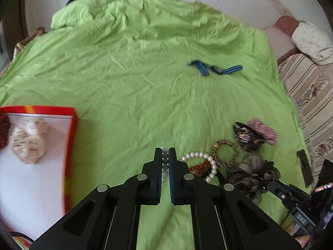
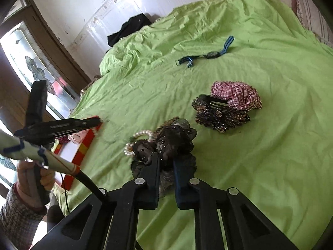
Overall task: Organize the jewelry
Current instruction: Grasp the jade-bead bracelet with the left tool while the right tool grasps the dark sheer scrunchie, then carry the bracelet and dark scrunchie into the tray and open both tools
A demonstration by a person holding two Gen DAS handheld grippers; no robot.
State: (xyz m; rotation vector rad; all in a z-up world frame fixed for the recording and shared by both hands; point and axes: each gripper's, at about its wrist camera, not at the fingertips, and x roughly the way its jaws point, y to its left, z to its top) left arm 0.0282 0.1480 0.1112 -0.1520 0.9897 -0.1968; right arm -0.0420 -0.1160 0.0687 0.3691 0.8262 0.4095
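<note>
My left gripper is shut on a short string of grey beads, held above the green sheet just right of the red box. The box has a white floor, and a cream scrunchie lies in it. My right gripper is shut on a dark lace scrunchie at the near end of the pile. A pearl bracelet lies just left of that scrunchie. A leopard hair tie and red beads lie by the pearls.
A black sequined clip and a pink plaid scrunchie lie farther out on the green sheet. A blue-strapped watch lies beyond them. A person's hand grips the left tool near the red box. A striped sofa borders the sheet.
</note>
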